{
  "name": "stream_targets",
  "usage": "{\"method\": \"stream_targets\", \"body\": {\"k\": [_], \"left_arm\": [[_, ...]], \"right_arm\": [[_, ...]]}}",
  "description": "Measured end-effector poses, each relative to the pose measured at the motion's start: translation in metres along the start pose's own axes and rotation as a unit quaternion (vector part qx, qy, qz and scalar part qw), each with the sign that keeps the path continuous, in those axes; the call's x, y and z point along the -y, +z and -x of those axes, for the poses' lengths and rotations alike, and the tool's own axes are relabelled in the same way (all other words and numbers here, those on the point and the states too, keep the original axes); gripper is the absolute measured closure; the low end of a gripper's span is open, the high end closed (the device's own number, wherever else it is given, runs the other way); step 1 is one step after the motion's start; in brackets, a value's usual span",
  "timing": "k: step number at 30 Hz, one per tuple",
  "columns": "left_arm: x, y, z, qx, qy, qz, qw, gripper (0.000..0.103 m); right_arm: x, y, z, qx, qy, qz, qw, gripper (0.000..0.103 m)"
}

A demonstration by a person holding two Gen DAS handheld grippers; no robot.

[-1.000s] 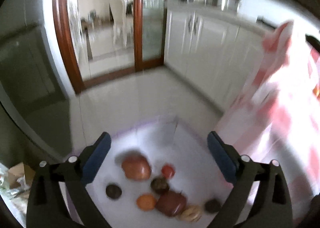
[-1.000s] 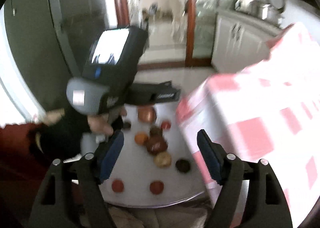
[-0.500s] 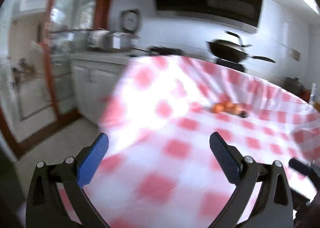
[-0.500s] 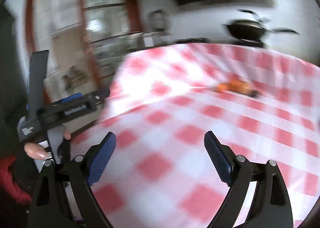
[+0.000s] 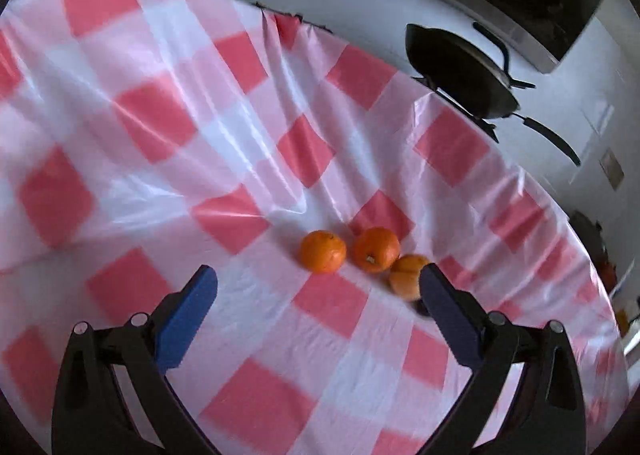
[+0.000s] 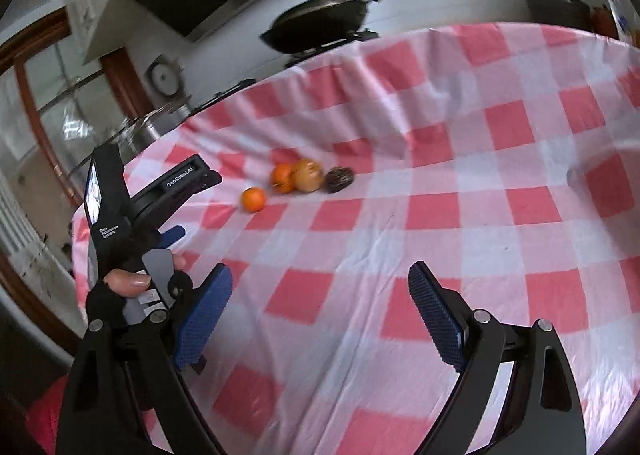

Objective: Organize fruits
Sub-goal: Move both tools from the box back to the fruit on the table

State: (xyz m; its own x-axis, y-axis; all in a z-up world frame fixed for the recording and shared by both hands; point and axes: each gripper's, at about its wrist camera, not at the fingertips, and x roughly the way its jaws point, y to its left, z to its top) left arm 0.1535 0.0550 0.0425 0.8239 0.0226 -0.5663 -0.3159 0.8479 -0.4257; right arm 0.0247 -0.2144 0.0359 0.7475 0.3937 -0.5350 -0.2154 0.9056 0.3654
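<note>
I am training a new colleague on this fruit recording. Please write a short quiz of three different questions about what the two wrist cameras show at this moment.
1. True or false: the left gripper is shut on a fruit.
2. Multiple choice: the fruits lie on A) a bare wooden board, B) a red and white checked tablecloth, C) a metal tray.
3. Fill in: in the right wrist view, the fruit at the right end of the group is ____ in colour.

Key
1. False. Both it and the right gripper are open and empty.
2. B.
3. Dark brown: the dark fruit, beside the yellowish fruit, then two oranges.
</note>
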Motion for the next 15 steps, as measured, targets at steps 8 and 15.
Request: {"method": "stream_targets", "body": {"k": [8,15], "left_arm": [[-0.012,0.009,-0.022,0.030,-0.034,0.022,0.9987,0.002],[-0.026,0.014,-0.018,0.033,-0.033,0.051,0.9976,0.002]], "right_arm": [[-0.001,0.038,-0.069,-0.043,-0.036,0.037,0.998,0.016],[-0.019,0.071,-0.164,-0.116,-0.087,0.129,0.981,0.031]]}}
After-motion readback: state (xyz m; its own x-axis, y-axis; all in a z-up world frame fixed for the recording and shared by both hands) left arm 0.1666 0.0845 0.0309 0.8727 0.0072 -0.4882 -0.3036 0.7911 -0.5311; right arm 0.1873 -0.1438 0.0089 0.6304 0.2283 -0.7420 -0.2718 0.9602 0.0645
